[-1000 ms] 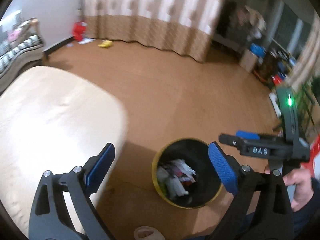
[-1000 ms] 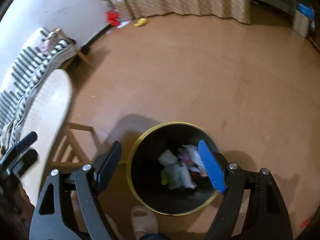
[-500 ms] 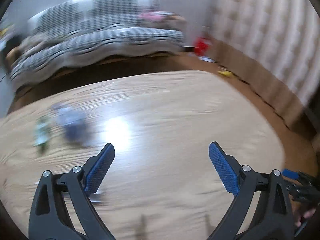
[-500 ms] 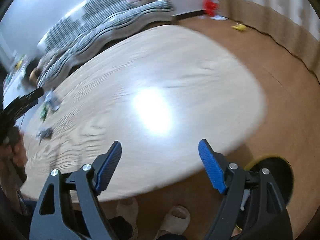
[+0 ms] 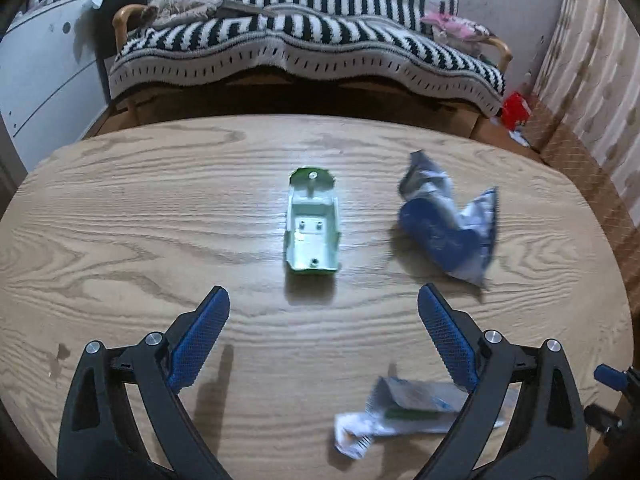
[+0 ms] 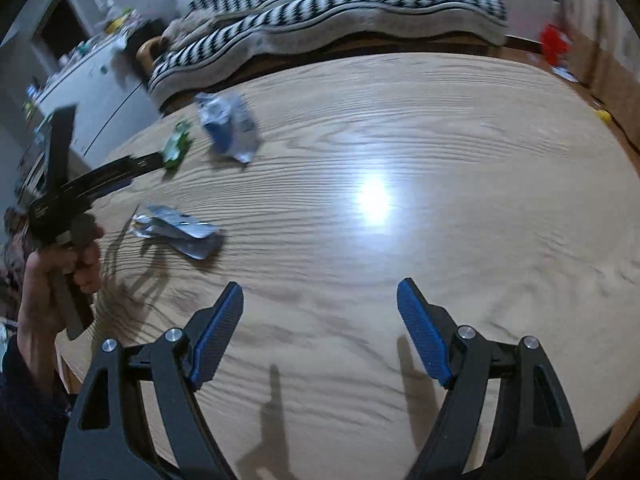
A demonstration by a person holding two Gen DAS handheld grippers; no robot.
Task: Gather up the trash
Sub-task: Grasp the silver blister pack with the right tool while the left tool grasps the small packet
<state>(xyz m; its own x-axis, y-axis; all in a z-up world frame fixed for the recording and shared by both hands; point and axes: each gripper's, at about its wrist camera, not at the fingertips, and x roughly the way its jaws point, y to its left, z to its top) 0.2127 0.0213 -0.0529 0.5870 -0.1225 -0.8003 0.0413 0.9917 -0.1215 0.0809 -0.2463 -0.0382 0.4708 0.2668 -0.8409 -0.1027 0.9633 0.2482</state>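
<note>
Three pieces of trash lie on the oval wooden table (image 5: pixel 120 208). A flattened pale green carton (image 5: pixel 312 226) sits in the middle, just beyond my left gripper (image 5: pixel 323 320), which is open and empty. To its right rests a crumpled blue and white bag (image 5: pixel 448 224). A silver wrapper (image 5: pixel 404 410) lies near the left gripper's right finger. In the right wrist view the same green carton (image 6: pixel 176 146), blue bag (image 6: pixel 230 128) and silver wrapper (image 6: pixel 180 232) lie far left. My right gripper (image 6: pixel 320 320) hangs open and empty over bare table (image 6: pixel 440 140).
A sofa with a black and white striped blanket (image 5: pixel 304 40) stands behind the table. A white cabinet (image 5: pixel 36 64) is at the left, curtains (image 5: pixel 592 80) at the right with a red object (image 5: pixel 516 106) on the floor. A person's hand (image 6: pixel 52 280) holds the left tool.
Both grippers swung away from the black trash bin on the floor and now hang over the table. The trash on the table has come into sharp view. Both stayed open.
</note>
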